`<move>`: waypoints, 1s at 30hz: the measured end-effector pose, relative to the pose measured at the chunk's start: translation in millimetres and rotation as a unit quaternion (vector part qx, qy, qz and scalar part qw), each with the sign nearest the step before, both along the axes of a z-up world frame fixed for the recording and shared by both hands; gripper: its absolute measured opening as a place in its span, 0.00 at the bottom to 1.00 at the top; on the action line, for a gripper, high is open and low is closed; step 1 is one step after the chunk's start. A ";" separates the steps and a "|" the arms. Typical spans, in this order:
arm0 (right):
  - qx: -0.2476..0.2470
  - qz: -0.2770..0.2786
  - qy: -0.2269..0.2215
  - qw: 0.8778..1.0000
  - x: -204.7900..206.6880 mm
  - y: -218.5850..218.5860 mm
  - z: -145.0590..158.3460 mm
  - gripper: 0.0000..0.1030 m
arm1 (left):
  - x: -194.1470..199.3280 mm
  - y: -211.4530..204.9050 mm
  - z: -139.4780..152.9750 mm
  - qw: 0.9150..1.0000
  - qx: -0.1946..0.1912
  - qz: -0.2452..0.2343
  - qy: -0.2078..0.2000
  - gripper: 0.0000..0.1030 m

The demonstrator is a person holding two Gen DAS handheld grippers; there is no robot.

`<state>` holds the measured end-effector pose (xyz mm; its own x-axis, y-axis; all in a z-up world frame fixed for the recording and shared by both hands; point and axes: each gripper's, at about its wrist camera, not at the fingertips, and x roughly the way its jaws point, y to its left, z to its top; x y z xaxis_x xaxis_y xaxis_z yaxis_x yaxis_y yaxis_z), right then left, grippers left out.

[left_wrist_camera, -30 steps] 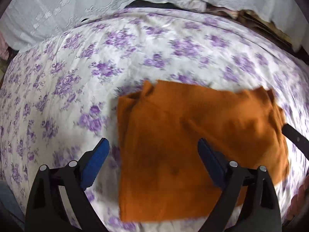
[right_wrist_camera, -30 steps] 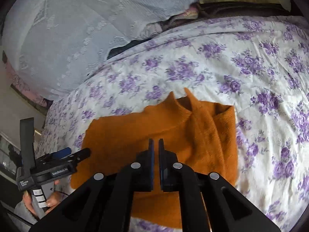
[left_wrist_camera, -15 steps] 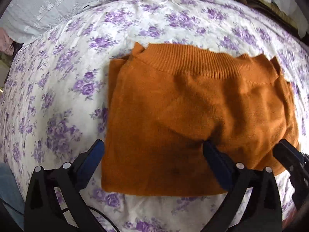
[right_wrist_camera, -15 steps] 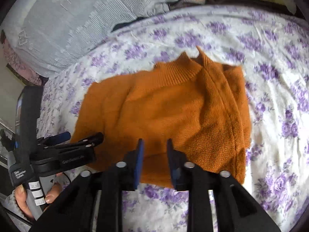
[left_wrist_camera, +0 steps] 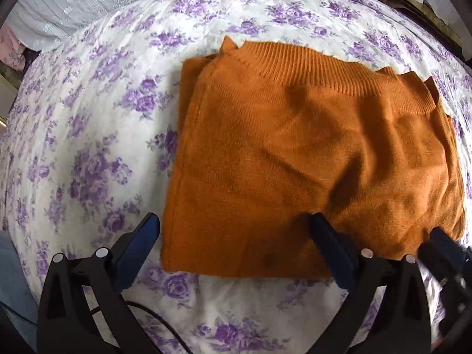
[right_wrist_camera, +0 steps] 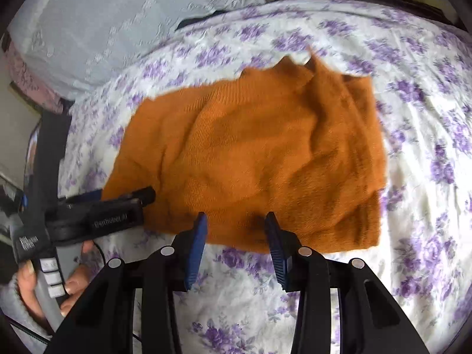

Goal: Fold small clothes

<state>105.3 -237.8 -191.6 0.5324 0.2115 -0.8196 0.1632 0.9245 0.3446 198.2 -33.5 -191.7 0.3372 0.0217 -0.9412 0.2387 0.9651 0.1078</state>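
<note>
While both grippers sit at the near edge of the bed, neither holds anything. Left gripper (left_wrist_camera: 233, 242): jaws spread wide, one blue pad over the floral bedsheet (left_wrist_camera: 88, 153) just left of the sweater's near-left corner, other pad over its near hem. Right gripper (right_wrist_camera: 237, 230): jaws spread partway, tips at the near hem, apart from the fabric as far as can be told. In the right wrist view the left gripper shows at the sweater's left side, with a hand (right_wrist_camera: 44, 283) on its handle. Orange knit sweater (left_wrist_camera: 309, 159) lies folded into a rough rectangle mid-bed, ribbed neckline on the far edge, some wrinkles. Far edge of the bed: white lace cloth (right_wrist_camera: 103, 26), bunched, with dark and pinkish items behind it.
</note>
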 end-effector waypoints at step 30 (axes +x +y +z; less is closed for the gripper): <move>0.018 -0.050 -0.020 0.998 25.9 -34.1 -1.4 0.45 | 17.6 -36.7 4.7 0.999 0.013 -0.017 -0.034 0.96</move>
